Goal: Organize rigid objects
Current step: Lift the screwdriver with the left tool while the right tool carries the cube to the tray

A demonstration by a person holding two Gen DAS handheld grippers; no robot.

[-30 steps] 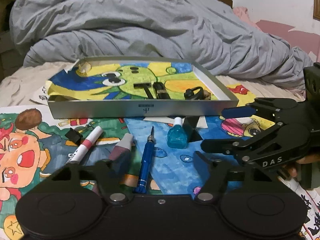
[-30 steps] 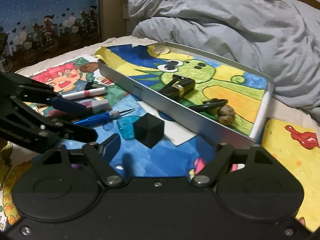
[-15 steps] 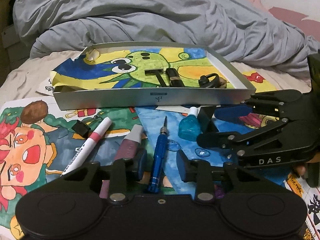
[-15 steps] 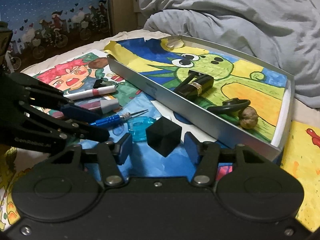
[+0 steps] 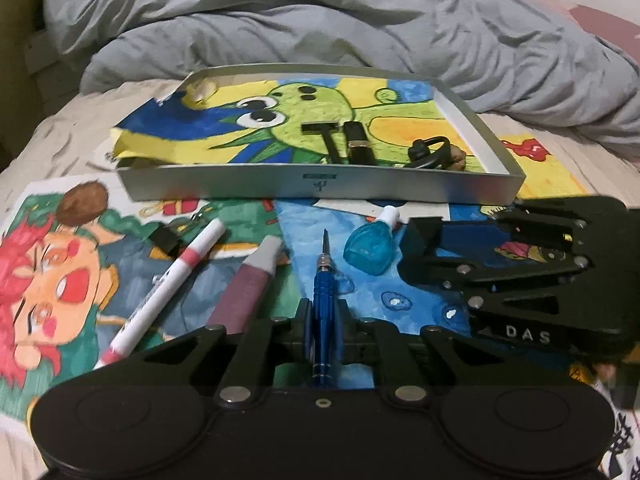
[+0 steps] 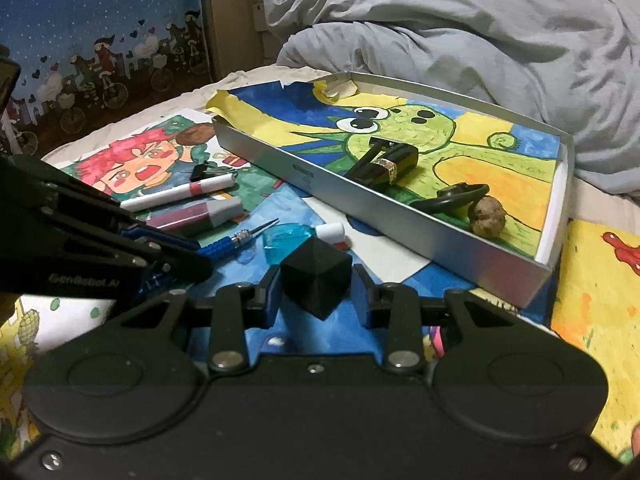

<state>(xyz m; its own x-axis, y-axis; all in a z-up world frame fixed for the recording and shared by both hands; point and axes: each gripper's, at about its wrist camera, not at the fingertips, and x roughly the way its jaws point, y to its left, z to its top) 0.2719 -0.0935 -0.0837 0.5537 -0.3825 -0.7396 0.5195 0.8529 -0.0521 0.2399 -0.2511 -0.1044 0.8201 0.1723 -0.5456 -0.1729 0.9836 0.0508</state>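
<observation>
- Left wrist view: my left gripper [image 5: 325,330] had just been closing, and its fingers stood narrow, clamped on the handle of the blue screwdriver [image 5: 325,292]. The tip pointed away toward the silver tray [image 5: 320,188].
- The screwdriver lay on the painted paper [image 5: 360,280], between the purple tube [image 5: 248,280] and the teal bottle [image 5: 370,246].
- Right wrist view: my right gripper [image 6: 316,294] had also just been closing. The black cube [image 6: 314,274] sat between its fingers, corner-on. The left pad looked to be touching it; a thin gap seemed to remain at the right pad, so I judged the grip not yet made.
- The tray stood just beyond both grippers and already held a black lipstick [image 6: 394,162], a black clip [image 6: 452,196] and a walnut [image 6: 488,218].
- Risk one: pads meeting the cube on an edge rather than a flat face could twist it or squeeze it out.
- Risk two: the grip sat far back on the slim, round screwdriver handle; it could roll or droop on lifting, and the tip might catch the tray's near wall.
- Risk three: both grippers worked close together; lifting at once could knock them, or nudge the teal bottle lying between them.
- The white marker [image 5: 172,280] and a binder clip [image 5: 164,238] remained outside the tray.
</observation>
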